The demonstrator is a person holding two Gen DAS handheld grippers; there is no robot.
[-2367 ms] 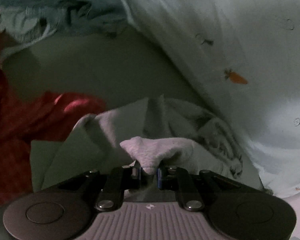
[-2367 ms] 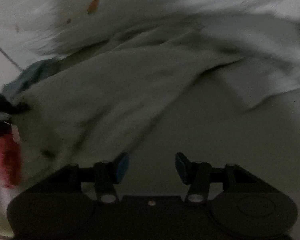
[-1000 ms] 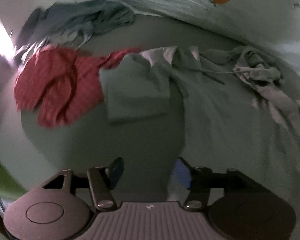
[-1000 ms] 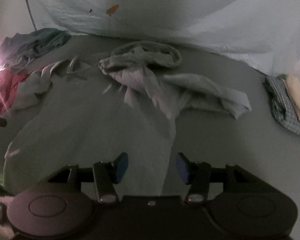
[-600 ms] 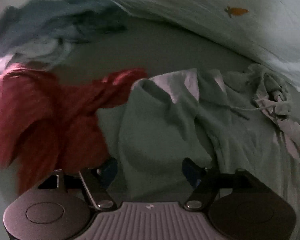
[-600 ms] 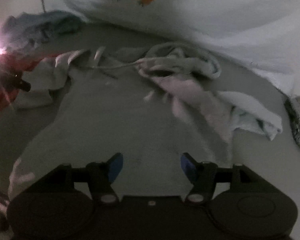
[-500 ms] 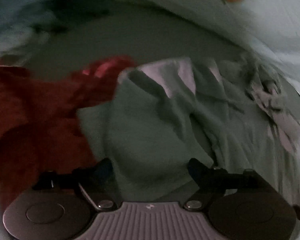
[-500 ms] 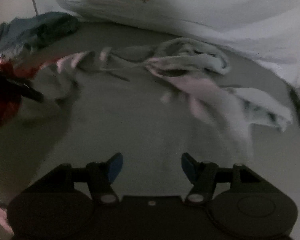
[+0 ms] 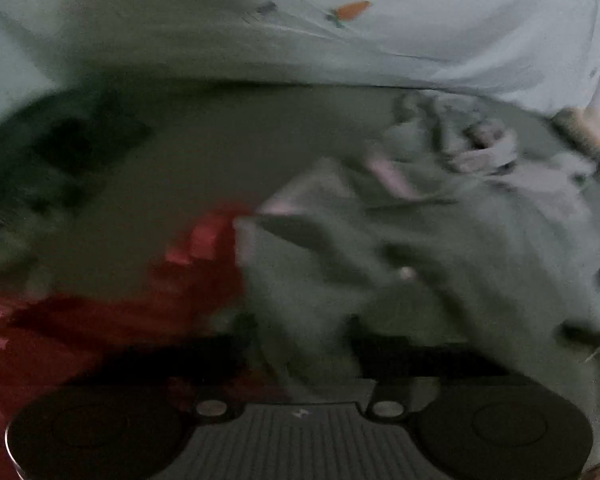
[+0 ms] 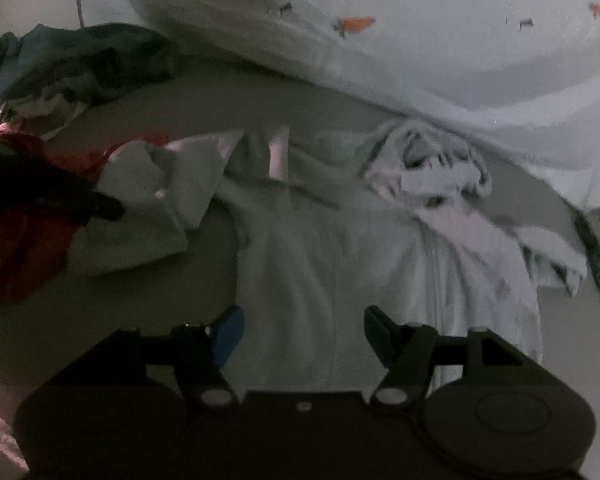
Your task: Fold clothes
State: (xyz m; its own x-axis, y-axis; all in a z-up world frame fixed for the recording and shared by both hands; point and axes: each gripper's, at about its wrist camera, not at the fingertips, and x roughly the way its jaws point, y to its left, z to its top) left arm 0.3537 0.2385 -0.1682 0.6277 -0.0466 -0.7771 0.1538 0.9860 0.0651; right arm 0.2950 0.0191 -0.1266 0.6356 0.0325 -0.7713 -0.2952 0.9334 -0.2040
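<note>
A grey hooded sweatshirt (image 10: 300, 264) lies spread on the bed (image 10: 228, 92), its hood (image 10: 432, 164) bunched at 1 o'clock below a carrot-print duvet (image 10: 440, 48), a red garment (image 10: 24, 236) at 9 o'clock. The right hand-held gripper (image 10: 303, 330) hangs over the body panel, jaws well apart and empty. The left hand-held gripper (image 9: 300, 332), blurred, is closing with the folded sleeve (image 9: 312, 276) between its jaws; whether the pads grip yet cannot be told. The step looks like securing the sleeve side for a fold; next, the right likely needs a firm pinch on the cloth's edge.
</note>
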